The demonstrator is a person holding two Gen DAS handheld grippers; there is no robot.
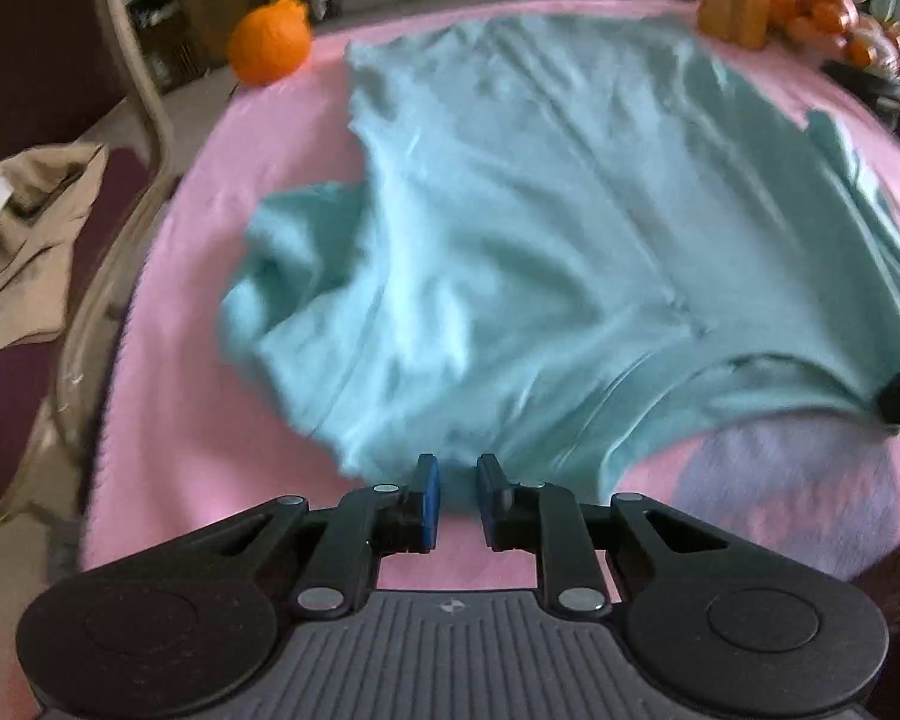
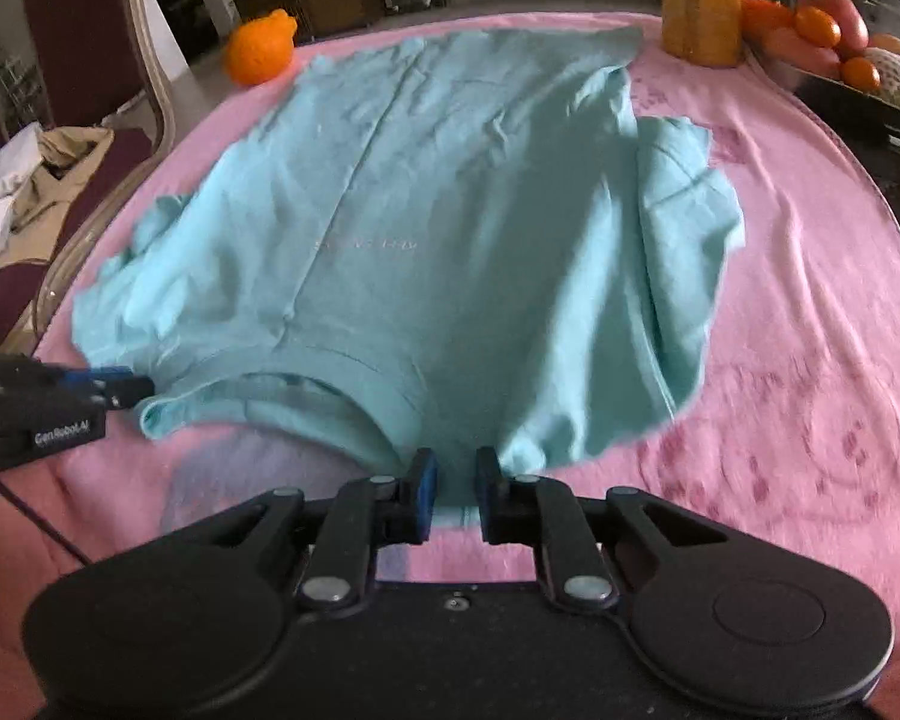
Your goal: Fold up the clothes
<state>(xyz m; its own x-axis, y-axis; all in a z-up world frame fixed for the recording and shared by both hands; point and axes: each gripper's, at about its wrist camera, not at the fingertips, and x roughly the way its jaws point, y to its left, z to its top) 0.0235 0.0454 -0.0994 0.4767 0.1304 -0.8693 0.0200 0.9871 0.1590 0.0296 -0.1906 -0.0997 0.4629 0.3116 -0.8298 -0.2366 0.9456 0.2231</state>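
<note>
While both grippers work at the near edge of a pink blanket [image 2: 810, 312], a light teal T-shirt [image 2: 450, 228] lies spread across it, neckline toward the cameras and hem toward the far edge. Left gripper [image 1: 456, 483]: its blue-padded fingers [image 1: 429, 480] are pinched on a fold of the shirt's near shoulder, a small gap between the pads filled by fabric; from the right wrist view the same gripper [image 2: 120, 387] meets the shirt's near left corner beside the collar. Right gripper [image 2: 455, 480]: its fingers are likewise clamped on shirt fabric just right of the collar band. One sleeve bunches at the left (motion blur softens it in the left wrist view); the other lies folded over on the right. An orange [image 2: 258, 54] sits at the far left corner of the blanket, an amber bottle [image 2: 702, 6] at the far right, and a tray of fruit [image 2: 840, 42] beyond it. A chair [image 2: 90, 60] stands to the left, with beige and white clothes [image 2: 36, 168] heaped on its seat.
</note>
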